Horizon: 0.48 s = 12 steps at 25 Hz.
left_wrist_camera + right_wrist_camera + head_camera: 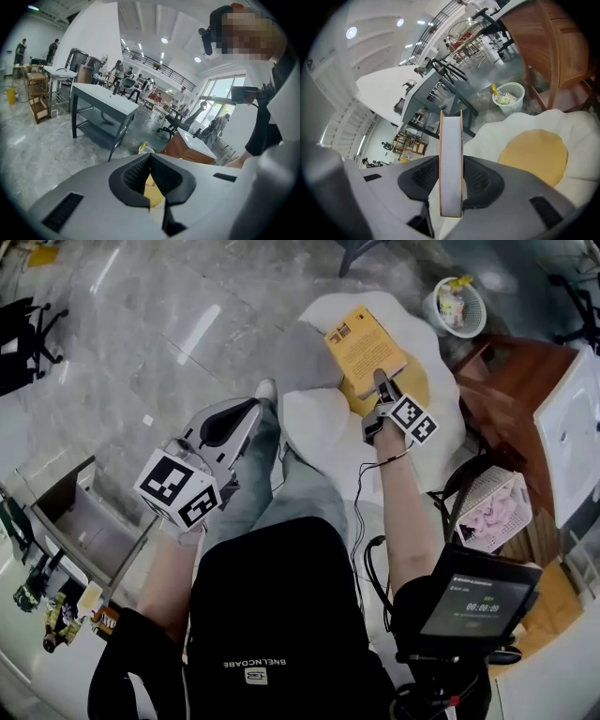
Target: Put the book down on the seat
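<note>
An orange-yellow book (360, 345) hangs over the seat, a white cushion (323, 427) with a yellow centre (419, 388). My right gripper (382, 388) is shut on the book's near edge. In the right gripper view the book (451, 140) shows edge-on, white pages between orange covers, clamped by the black pads of my right gripper (451, 176), and the seat's yellow centre (534, 154) lies below to the right. I cannot tell whether the book touches the cushion. My left gripper (239, 418) is held left of the seat over my knee, with the left gripper (150, 161) shut on nothing.
A white wastebasket (457, 306) stands beyond the seat, and a brown wooden cabinet (511, 381) is to its right. A mesh basket with pink items (492, 512) sits near my right arm. A grey table frame (84, 512) is at the left.
</note>
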Tool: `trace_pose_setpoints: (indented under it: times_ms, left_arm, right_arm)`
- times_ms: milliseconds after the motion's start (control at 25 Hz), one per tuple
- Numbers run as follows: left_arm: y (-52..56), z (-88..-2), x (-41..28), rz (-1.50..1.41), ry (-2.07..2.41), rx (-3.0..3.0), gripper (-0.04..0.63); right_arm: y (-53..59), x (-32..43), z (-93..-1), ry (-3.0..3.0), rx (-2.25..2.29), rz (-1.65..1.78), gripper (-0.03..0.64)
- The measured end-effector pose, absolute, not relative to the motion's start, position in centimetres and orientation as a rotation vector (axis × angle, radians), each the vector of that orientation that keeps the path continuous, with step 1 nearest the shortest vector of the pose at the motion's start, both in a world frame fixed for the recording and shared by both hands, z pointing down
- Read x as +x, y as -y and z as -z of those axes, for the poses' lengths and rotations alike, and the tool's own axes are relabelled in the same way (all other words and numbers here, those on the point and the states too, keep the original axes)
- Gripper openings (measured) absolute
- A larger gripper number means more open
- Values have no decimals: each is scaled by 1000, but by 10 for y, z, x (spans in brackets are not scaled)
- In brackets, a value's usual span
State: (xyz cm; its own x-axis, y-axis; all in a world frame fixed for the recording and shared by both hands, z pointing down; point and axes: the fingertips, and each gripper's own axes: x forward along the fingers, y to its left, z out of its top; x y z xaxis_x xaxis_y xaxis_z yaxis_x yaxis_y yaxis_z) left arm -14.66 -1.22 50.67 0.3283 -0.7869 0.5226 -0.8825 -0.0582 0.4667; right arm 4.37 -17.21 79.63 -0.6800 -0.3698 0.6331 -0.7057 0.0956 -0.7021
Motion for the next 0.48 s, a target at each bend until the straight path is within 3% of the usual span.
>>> trace_pose_setpoints:
  times_ms: [480]
  left_arm:
    - [3, -547, -170, -157, 1483, 1797, 14]
  right_arm:
    - [183, 14, -852, 2018, 1055, -1606, 163]
